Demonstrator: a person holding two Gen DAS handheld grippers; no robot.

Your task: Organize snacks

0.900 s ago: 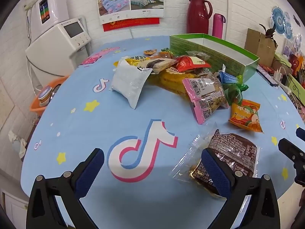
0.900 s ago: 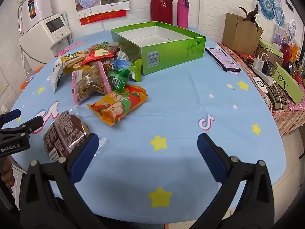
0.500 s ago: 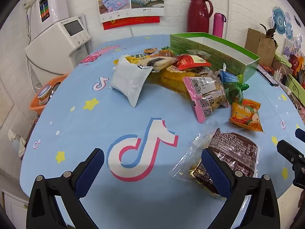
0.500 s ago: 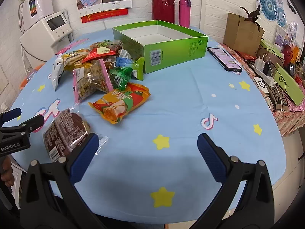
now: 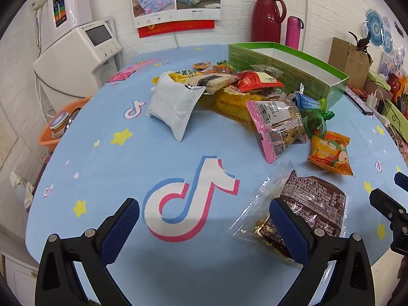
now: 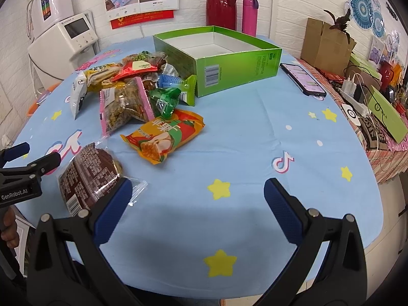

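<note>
While both tools hover low over the round table in its light-blue star-print cloth (image 6: 250, 117), neither holds anything. Left gripper (image 5: 204, 225): blue-padded jaws spread wide, empty, over a music-note logo on the cloth. Just at its right finger lies a dark brown snack in a clear crinkled wrapper (image 5: 309, 205), flat on the cloth; contact with the pad cannot be told. Right gripper (image 6: 197, 199): jaws likewise wide apart, empty, above bare cloth; the same brown snack lies by its left finger.

Ahead of the right gripper and slightly left, an orange fruit-print pouch (image 6: 164, 135) lies apart from the main heap. Farther ahead-left, the heap: a pink-edged clear bag of nuts (image 6: 125, 104), a green foil packet (image 6: 163, 100), a white pillow pack (image 5: 174, 103), a red sachet (image 5: 257, 81), piled and overlapping. Beyond the heap stands an open green cardboard box (image 6: 237, 68), white inside, nothing visible in it.
</note>
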